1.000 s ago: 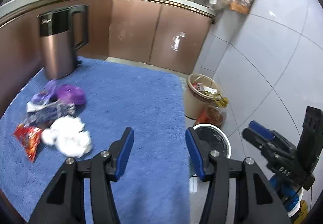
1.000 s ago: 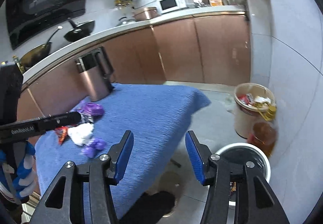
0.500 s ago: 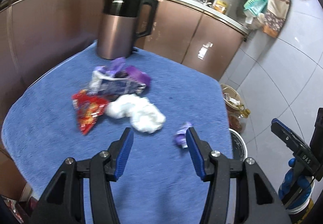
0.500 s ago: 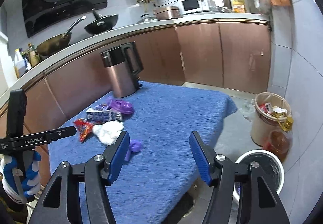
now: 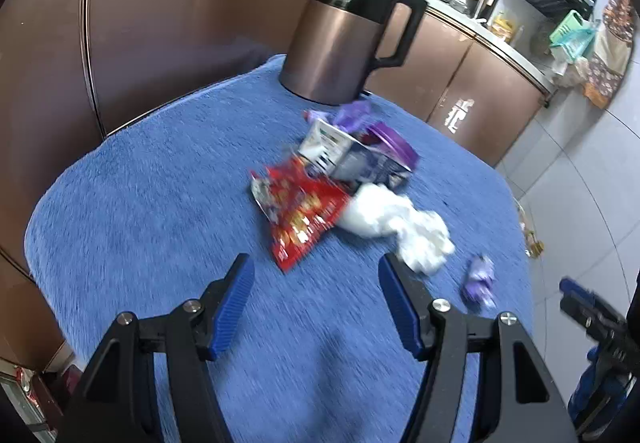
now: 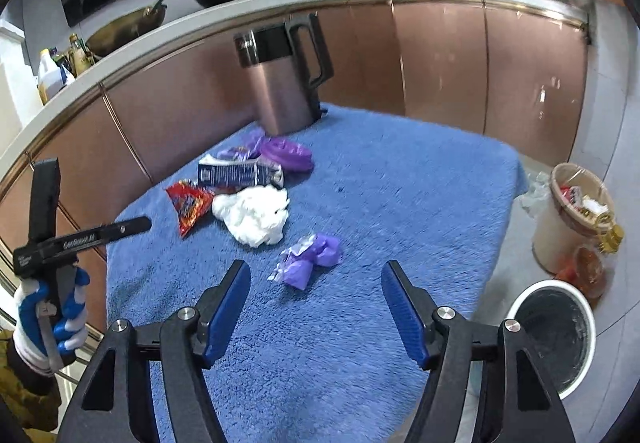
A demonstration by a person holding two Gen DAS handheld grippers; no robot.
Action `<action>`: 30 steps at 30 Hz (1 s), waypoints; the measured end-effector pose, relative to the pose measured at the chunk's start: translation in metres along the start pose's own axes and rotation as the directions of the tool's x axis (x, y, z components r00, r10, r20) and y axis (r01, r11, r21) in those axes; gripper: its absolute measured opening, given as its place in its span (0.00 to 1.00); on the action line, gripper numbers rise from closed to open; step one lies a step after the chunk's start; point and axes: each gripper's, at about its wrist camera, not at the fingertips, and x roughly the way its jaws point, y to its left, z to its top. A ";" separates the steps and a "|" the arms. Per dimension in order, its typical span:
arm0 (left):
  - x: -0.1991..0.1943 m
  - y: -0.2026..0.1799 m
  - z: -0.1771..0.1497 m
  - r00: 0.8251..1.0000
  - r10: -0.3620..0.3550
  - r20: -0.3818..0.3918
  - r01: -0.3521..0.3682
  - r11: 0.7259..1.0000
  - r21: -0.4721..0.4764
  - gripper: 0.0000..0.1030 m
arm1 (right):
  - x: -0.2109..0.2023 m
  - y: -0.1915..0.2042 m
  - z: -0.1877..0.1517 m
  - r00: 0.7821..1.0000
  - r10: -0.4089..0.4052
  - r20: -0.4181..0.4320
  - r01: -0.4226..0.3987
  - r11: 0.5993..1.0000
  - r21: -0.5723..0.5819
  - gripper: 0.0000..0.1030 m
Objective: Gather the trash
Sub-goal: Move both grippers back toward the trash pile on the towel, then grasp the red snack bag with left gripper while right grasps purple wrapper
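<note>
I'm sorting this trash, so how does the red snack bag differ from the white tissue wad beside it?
The red snack bag lies flat and printed, while the white tissue wad is plain, crumpled and puffed up. The bag sits nearer the cabinet side of the blue cloth; the wad sits nearer the small purple wrapper. Both lie loose on the cloth, touching each other, with neither claw holding them.

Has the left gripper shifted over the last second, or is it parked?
Yes. The left gripper has swung from the table's bin-side edge toward the kettle and now faces the red snack wrapper, jaws opening, nothing between them.
</note>
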 end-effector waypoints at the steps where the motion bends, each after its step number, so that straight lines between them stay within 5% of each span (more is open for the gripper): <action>1: 0.007 0.003 0.006 1.000 0.009 0.003 -0.009 1.000 -0.001 0.61 | 0.008 0.000 0.000 1.000 0.005 -0.015 -0.005 1.000 -0.001 0.65; 9: 0.048 0.009 0.038 0.999 0.038 0.011 -0.038 0.999 0.015 0.59 | 0.051 0.000 0.008 0.996 0.019 -0.084 -0.020 1.000 -0.005 0.65; 14: 0.066 0.015 0.041 1.000 0.017 -0.022 -0.017 1.000 0.000 0.22 | 0.073 0.000 0.015 0.994 0.022 -0.110 -0.023 1.000 -0.008 0.65; 17: 0.069 0.017 0.035 0.999 0.012 -0.032 -0.012 1.000 -0.003 0.12 | 0.084 0.003 0.015 0.991 0.028 -0.131 -0.029 1.000 -0.011 0.65; 23: 0.053 0.021 0.025 1.000 -0.002 -0.007 0.001 1.000 -0.013 0.06 | 0.099 0.006 0.010 0.986 0.028 -0.165 -0.029 1.000 -0.006 0.65; 30: 0.027 0.024 0.016 1.000 0.003 0.022 -0.003 1.000 -0.022 0.06 | 0.106 0.006 0.002 0.982 0.046 -0.181 -0.045 0.999 0.006 0.29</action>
